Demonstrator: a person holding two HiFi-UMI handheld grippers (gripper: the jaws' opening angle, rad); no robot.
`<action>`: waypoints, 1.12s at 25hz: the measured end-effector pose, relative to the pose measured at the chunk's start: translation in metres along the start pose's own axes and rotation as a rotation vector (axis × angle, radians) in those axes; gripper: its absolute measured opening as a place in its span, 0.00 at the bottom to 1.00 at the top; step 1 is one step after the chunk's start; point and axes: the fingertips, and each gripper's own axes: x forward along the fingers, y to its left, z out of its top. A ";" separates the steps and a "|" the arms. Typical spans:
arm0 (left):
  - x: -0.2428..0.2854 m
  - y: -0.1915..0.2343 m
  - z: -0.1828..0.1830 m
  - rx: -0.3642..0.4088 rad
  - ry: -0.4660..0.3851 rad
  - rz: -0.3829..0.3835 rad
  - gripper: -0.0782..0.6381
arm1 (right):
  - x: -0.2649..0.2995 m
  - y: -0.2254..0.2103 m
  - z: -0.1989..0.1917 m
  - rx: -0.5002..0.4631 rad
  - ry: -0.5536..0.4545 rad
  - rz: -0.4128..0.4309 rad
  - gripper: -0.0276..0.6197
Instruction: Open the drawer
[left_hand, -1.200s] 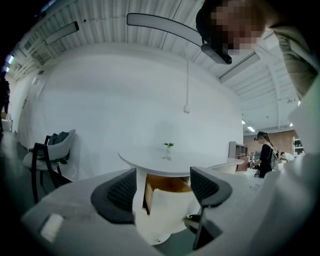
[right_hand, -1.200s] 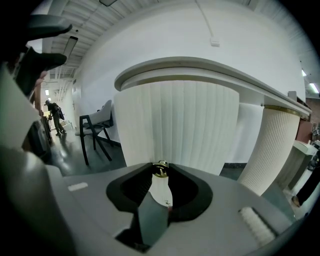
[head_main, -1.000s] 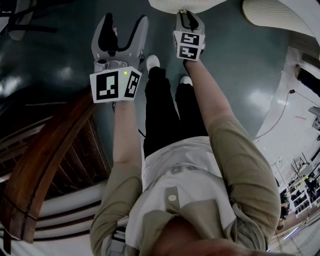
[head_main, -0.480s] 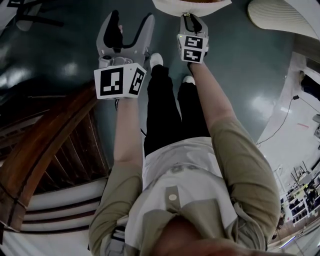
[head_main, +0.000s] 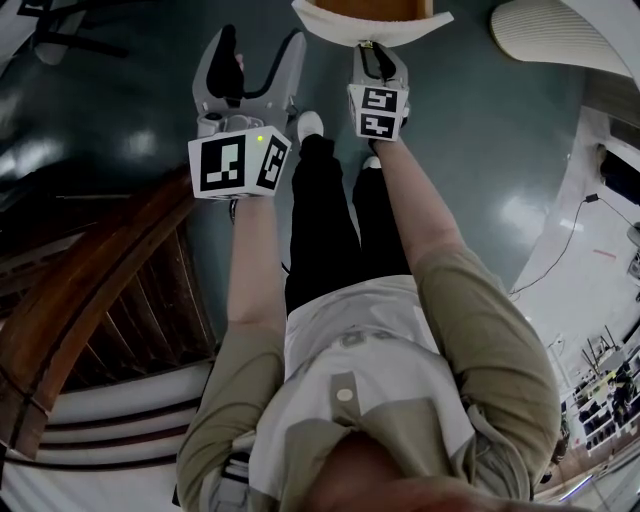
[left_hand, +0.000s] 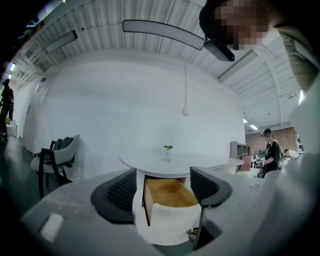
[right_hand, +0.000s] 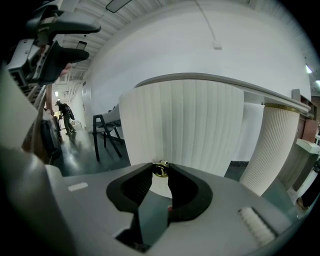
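Note:
A round white table (left_hand: 175, 162) has a drawer (left_hand: 172, 215) with a curved white front and a wooden inside, standing pulled out. In the head view the drawer (head_main: 372, 14) shows at the top edge. My right gripper (head_main: 368, 50) is shut on the drawer's small brass knob (right_hand: 160, 169), which sits pinched between the black pads (right_hand: 177, 187). The fluted white drawer front (right_hand: 185, 130) fills the right gripper view. My left gripper (head_main: 262, 42) hangs open in the air to the left of the drawer, holding nothing, and looks at the drawer from the side.
A dark wooden railing (head_main: 90, 290) runs at lower left of the head view. A dark chair (left_hand: 52, 162) stands left of the table and a small plant (left_hand: 168, 147) sits on the tabletop. A second fluted white column (right_hand: 272, 145) stands at the right. A person (left_hand: 272, 150) stands far off.
The drawer has come further out with my right gripper on its knob; its wooden inside now shows in the head view. My left gripper shifted slightly up the picture, then held still.

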 end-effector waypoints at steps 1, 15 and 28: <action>0.001 0.000 -0.001 -0.001 0.000 0.001 0.59 | -0.002 0.001 -0.002 0.002 0.000 0.000 0.20; 0.008 -0.007 -0.004 0.008 -0.001 -0.004 0.59 | -0.025 0.009 -0.019 -0.005 0.005 0.022 0.20; 0.008 -0.003 -0.005 0.017 -0.007 0.002 0.59 | -0.040 0.014 -0.027 -0.013 0.003 0.046 0.20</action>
